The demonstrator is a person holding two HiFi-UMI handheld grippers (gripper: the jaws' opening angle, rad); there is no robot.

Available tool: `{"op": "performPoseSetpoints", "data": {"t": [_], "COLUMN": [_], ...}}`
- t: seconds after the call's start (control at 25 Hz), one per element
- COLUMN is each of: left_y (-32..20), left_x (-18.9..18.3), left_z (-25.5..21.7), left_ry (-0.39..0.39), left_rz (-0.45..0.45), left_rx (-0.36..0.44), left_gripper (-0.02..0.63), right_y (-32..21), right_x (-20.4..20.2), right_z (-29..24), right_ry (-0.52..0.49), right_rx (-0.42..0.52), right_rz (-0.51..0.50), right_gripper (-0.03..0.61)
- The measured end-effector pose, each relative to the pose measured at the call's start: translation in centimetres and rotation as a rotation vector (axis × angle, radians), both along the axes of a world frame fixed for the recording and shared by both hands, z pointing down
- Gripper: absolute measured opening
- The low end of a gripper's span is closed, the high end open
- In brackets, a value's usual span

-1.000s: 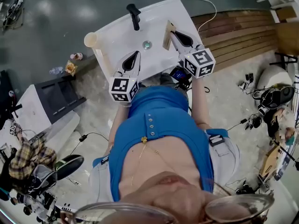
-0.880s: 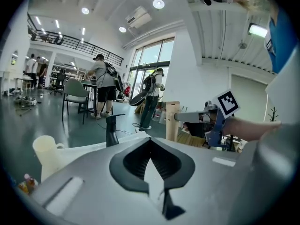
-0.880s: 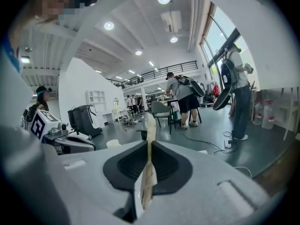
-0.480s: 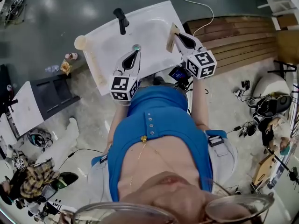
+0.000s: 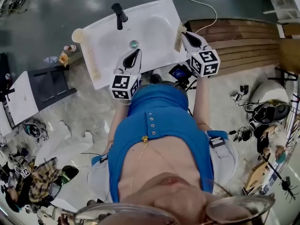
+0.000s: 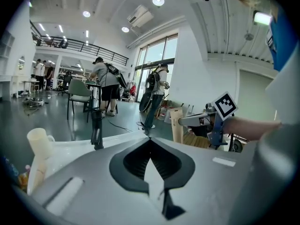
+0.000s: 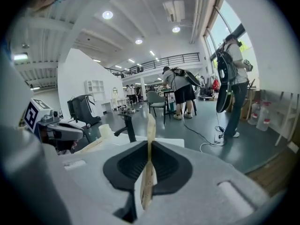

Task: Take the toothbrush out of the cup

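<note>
Clearly, the right gripper (image 5: 185, 33) was clamped on the toothbrush (image 5: 179, 30) at the sink's (image 5: 154, 8) right edge, well apart from the cup (image 5: 77, 35). The left gripper (image 5: 136, 53) was closed and empty. With so thin a pinch, a jolt could make the toothbrush pivot and drop.

The sink (image 5: 105, 41) stands in front of the person, with the faucet (image 5: 119, 15) at its far rim and the drain (image 5: 134, 44) in the basin just before it. The cup (image 5: 77, 34) sits on the far left corner. The left tool (image 5: 135, 53) hangs over the near part of the basin, just short of the drain. The right tool (image 5: 183, 33) is at the sink's right edge with a thin flat stick (image 5: 179, 30) clamped between its jaws. A wooden platform (image 5: 243, 41) lies to the sink's right.
</note>
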State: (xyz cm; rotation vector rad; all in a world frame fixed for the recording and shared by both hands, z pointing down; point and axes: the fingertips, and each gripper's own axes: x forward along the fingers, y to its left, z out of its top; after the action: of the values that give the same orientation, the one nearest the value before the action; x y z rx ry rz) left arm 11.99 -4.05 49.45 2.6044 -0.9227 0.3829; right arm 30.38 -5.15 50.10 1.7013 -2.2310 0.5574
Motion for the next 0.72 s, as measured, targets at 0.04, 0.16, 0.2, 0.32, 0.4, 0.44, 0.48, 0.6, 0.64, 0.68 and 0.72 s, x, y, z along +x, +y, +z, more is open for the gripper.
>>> {"op": "performPoseSetpoints", "data": {"t": [0.04,0.16,0.2,0.32,0.4,0.44,0.48,0.6,0.64,0.68,0.72], "left_y": [0.0,0.2,0.3,0.6,0.5,0.4,0.3,0.1,0.2,0.3,0.3], "left_x": [0.0,0.0,0.0,-0.1,-0.2,-0.2,-0.3,-0.4,-0.4,-0.4,-0.4], "left_z": [0.1,0.3,0.4,0.5,0.6,0.8,0.9,1.0,1.0,1.0,1.1], "left_ry": [-0.001,-0.006,-0.008,-0.012,-0.011,-0.010,-0.009,-0.014,-0.017,-0.019,-0.020], "left_rz": [-0.007,-0.025,-0.030,-0.038,-0.042,-0.044,-0.047,-0.057,-0.060,-0.062,-0.065], "left_rx": [-0.002,-0.008,-0.010,-0.017,-0.022,-0.023,-0.023,-0.018,-0.019,-0.022,-0.025], "left_gripper": [0.002,0.002,0.002,0.002,0.002,0.002,0.002,0.002,0.002,0.002,0.002], "right_y": [0.0,0.1,0.2,0.3,0.3,0.2,0.1,-0.4,-0.4,-0.4,-0.5], "right_x": [0.3,1.1,1.3,1.8,2.0,2.0,2.1,1.9,1.9,1.9,2.0], "right_z": [0.4,1.6,2.0,2.9,3.8,4.3,4.8,6.0,6.4,6.7,7.0], "right_ry": [0.013,0.038,0.038,0.045,0.058,0.062,0.062,0.050,0.048,0.049,0.051], "right_rx": [-0.014,-0.053,-0.064,-0.097,-0.123,-0.135,-0.146,-0.174,-0.185,-0.197,-0.208], "right_rz": [0.001,0.000,0.000,0.001,-0.003,-0.008,-0.015,-0.038,-0.045,-0.049,-0.052], "right_gripper": [0.021,0.021,0.021,0.021,0.021,0.021,0.021,0.021,0.021,0.020,0.020]}}
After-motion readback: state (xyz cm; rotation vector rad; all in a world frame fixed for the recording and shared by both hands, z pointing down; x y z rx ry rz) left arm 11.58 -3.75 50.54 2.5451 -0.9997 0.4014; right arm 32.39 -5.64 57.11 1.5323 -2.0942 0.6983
